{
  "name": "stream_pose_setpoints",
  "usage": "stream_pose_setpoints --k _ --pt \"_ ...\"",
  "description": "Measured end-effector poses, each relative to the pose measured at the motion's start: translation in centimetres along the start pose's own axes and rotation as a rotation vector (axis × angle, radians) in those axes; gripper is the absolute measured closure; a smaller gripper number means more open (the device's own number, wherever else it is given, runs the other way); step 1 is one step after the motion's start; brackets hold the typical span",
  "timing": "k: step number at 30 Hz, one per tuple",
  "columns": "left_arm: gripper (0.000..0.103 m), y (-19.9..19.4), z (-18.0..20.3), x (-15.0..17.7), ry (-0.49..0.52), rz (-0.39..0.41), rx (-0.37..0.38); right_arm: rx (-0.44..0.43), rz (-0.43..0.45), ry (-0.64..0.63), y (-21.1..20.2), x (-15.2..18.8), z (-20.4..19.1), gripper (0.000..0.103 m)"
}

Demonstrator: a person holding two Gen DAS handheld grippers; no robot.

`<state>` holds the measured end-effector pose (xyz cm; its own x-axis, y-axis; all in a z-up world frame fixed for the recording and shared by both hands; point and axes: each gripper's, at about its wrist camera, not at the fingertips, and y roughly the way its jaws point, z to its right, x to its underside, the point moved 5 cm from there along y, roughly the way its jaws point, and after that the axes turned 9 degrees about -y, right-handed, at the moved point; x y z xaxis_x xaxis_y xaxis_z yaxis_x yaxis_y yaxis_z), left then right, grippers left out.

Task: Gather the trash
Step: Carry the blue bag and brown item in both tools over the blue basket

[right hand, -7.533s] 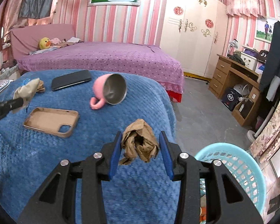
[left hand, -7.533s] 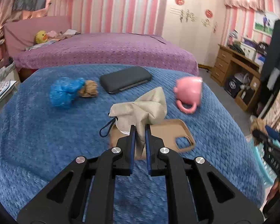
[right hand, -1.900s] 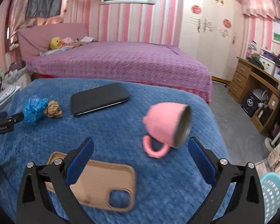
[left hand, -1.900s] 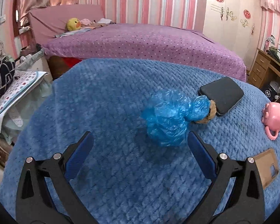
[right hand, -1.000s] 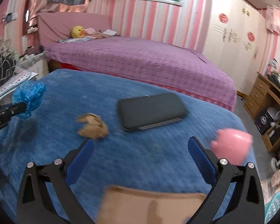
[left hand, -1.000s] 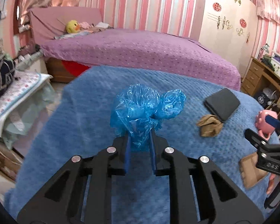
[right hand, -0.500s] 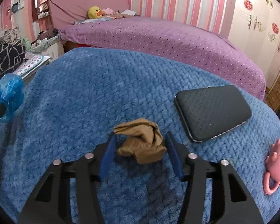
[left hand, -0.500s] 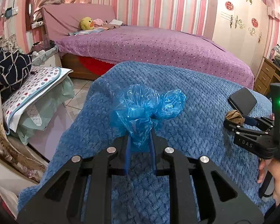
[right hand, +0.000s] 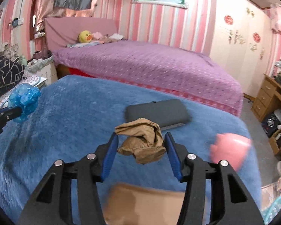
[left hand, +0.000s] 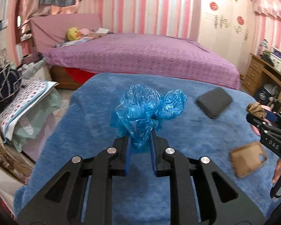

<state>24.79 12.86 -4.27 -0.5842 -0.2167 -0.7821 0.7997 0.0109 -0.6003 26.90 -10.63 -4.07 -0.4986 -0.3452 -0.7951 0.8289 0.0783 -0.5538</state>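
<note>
While grippers [left hand: 140,142] clamp wrappers [left hand: 148,110]; basket [right hand: 275,209] blurred.

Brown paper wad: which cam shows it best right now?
Right wrist. The brown paper wad sits large and centred there, pinched between the right gripper fingers, creases visible. The left wrist view shows it only small at the far right edge, partly hidden by the gripper, mainly its top.

A dark phone [right hand: 157,112] lies flat on the blue blanket [right hand: 75,112], with a tan phone case [left hand: 248,158] nearer and a pink mug [right hand: 231,151] — blurred — to the right. Far behind stands a purple bed [left hand: 140,60] with a yellow duck toy [right hand: 85,36] at its far left end — a wooden desk [left hand: 262,75] is at the right.
</note>
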Motion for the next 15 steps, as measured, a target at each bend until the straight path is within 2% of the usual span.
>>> stream_pose_setpoints --k 7,12,15 --pt "0.087 -1.5 6.1 2.6 0.067 -0.021 0.045 0.111 -0.012 0.024 -5.8 5.0 6.7 0.052" --pt "0.087 -3.1 11.1 4.4 0.147 0.005 0.083 0.174 -0.047 0.059 -9.2 9.1 10.7 0.052" --pt "0.087 -3.6 13.0 5.0 0.148 -0.003 0.125 0.219 -0.054 0.091 -10.9 11.2 12.9 0.052"
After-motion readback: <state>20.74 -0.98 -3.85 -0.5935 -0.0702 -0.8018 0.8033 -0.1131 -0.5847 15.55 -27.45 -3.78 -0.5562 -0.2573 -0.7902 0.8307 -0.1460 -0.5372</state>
